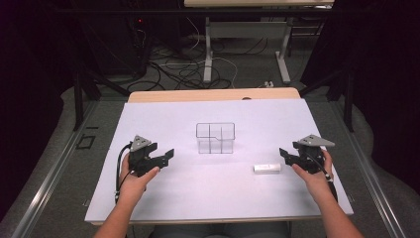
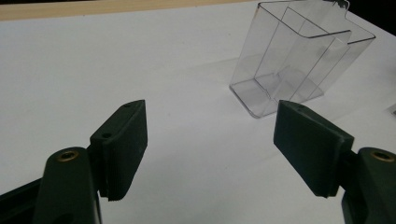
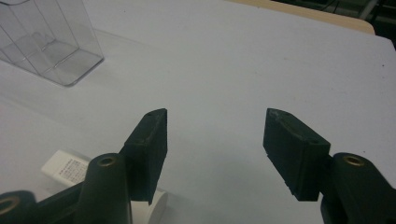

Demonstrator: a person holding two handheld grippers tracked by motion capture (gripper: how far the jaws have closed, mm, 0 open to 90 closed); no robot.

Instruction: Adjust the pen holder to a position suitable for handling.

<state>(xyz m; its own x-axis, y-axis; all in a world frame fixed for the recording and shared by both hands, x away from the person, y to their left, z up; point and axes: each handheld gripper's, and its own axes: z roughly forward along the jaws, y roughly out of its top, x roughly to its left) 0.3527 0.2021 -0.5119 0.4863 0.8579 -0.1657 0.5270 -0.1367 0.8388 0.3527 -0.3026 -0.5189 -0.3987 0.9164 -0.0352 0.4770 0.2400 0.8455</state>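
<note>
Overhead arrangement on the white surface (image 1: 163, 198). A clear plastic divided container (image 1: 215, 138) stands upright near the centre, its partitions forming several compartments, all without contents. A small white tube (image 1: 267, 168) lies flat on its side at roughly 4 o'clock from the container, well apart from it. The left tool (image 1: 161, 157), held in the person's left hand (image 1: 134, 176), hovers at about 8 o'clock from the container with jaws spread wide and nothing between them. The right tool (image 1: 287, 154), held in the right hand (image 1: 314, 173), sits just beside the tube's right end at about 2 o'clock from it, jaws likewise spread, gripping nothing. In the right gripper view the tube (image 3: 70, 170) lies partly beneath the left jaw.
</note>
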